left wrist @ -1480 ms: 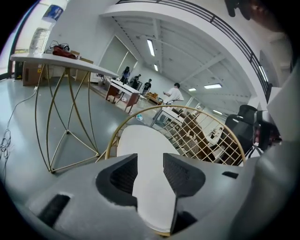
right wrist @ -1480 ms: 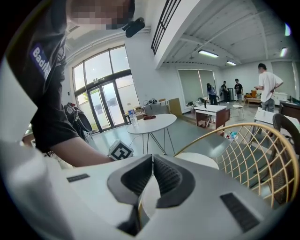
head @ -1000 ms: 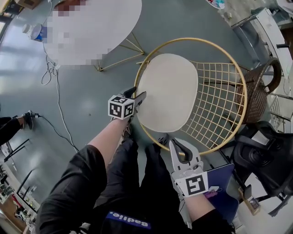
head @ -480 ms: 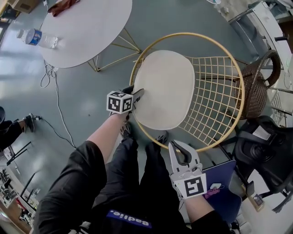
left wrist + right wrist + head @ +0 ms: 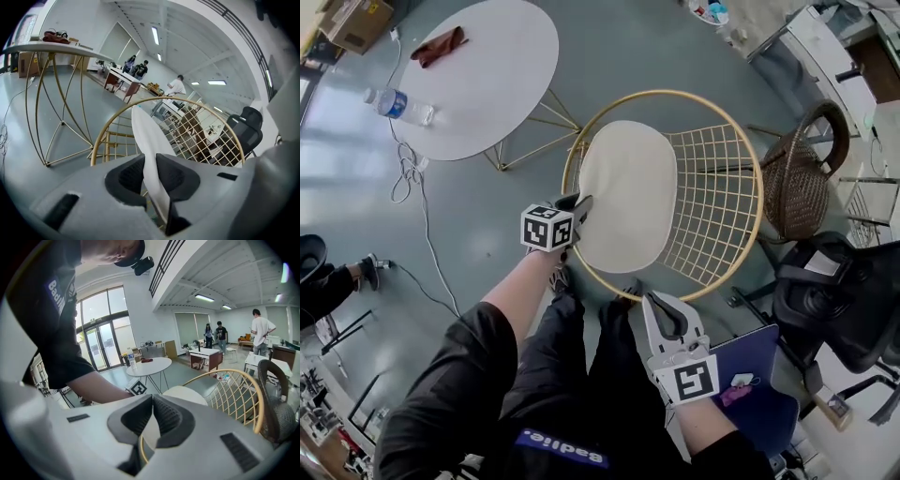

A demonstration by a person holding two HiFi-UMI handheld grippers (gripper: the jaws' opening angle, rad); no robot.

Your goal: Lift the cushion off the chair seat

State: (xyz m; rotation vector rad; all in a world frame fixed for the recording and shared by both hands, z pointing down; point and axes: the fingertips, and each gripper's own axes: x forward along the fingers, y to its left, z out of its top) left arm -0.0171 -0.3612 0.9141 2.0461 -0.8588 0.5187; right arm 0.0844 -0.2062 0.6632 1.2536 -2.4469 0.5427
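Between the left gripper's point(image 5: 149, 161) jaws, just closing — cushion point(image 5: 143, 126) edge, lower end hidden.

Cream oval cushion point(image 5: 628, 192), on gold wire chair point(image 5: 719, 202)

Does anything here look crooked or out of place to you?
The cushion: it looks tipped up, not flat on the chair, its edge pinched by the left gripper, whose jaws have just been closing on it.

left gripper point(image 5: 581, 202) grey | right gripper point(image 5: 661, 300) grey | marker cubes point(image 5: 547, 228) black-white | sleeves point(image 5: 459, 366) black
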